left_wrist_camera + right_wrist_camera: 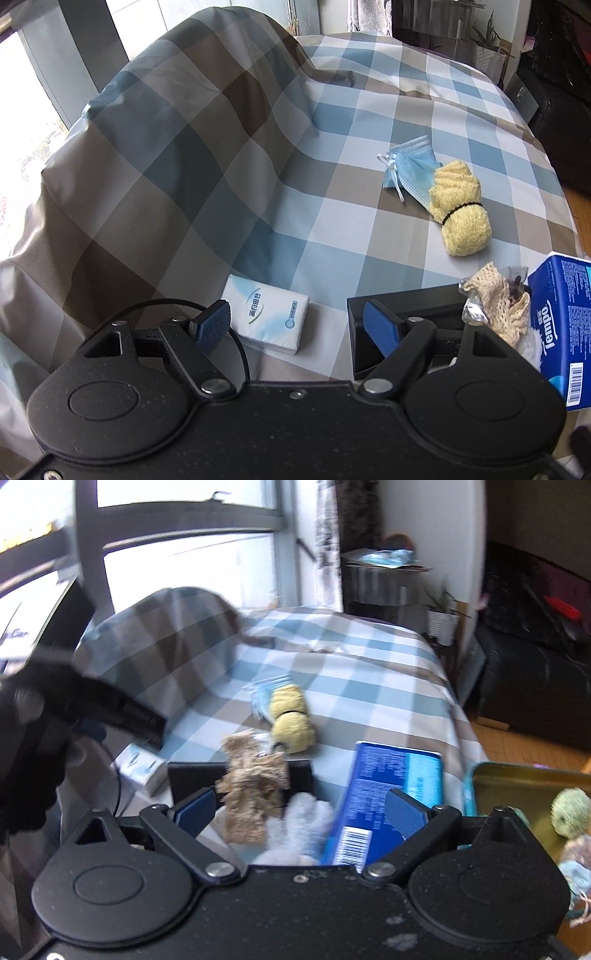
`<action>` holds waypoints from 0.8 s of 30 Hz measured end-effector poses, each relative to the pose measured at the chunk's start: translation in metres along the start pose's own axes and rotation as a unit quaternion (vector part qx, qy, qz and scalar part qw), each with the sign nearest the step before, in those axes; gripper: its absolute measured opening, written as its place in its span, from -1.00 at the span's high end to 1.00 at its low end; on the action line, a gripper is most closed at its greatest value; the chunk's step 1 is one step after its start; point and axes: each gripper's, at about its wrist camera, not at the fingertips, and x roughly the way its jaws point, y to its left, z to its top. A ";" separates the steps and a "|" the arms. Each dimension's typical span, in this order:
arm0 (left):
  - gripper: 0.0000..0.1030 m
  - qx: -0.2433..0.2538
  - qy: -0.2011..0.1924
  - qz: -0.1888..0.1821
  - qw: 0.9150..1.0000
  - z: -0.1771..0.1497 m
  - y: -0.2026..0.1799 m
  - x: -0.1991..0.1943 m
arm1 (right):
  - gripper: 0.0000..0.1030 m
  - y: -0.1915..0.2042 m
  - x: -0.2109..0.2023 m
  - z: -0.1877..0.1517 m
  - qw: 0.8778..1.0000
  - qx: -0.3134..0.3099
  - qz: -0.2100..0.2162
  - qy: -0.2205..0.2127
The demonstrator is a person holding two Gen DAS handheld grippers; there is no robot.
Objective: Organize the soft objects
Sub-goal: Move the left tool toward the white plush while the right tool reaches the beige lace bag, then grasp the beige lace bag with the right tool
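On the checked bed cover lie a rolled yellow towel (460, 210) tied with a black band and a blue face mask (408, 171) partly under it; both show blurred in the right wrist view, towel (291, 720) and mask (264, 694). A white tissue pack (267, 314) lies just ahead of my open, empty left gripper (295, 325). A black box (402, 314) holds beige lace cloth (498, 306) next to a blue Tempo tissue pack (561, 332). My right gripper (301, 812) is open over the black box (192, 775), above the lace (251, 790), white fluffy cloth (303, 827) and Tempo pack (388, 794).
A big checked pillow (166, 155) rises at the left of the bed. A yellow-lined tin (517, 790) at the right holds a green yarn ball (570, 812). A dark sofa (535, 664) and wooden floor (517, 742) lie beyond the bed's right edge. The left gripper's body (55, 716) shows at left.
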 end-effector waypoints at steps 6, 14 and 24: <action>-0.47 -0.013 -0.002 -0.007 1.000 0.005 0.009 0.002 | -0.82 0.027 0.036 0.004 0.999 -0.019 0.032 0.024; -0.47 -0.018 -0.004 -0.009 1.000 0.007 0.021 0.003 | -0.65 0.027 0.087 0.019 0.998 0.011 0.042 0.054; -0.46 -0.021 -0.002 -0.024 0.999 0.007 0.023 0.002 | 0.08 0.023 0.118 0.016 0.994 0.020 0.038 0.102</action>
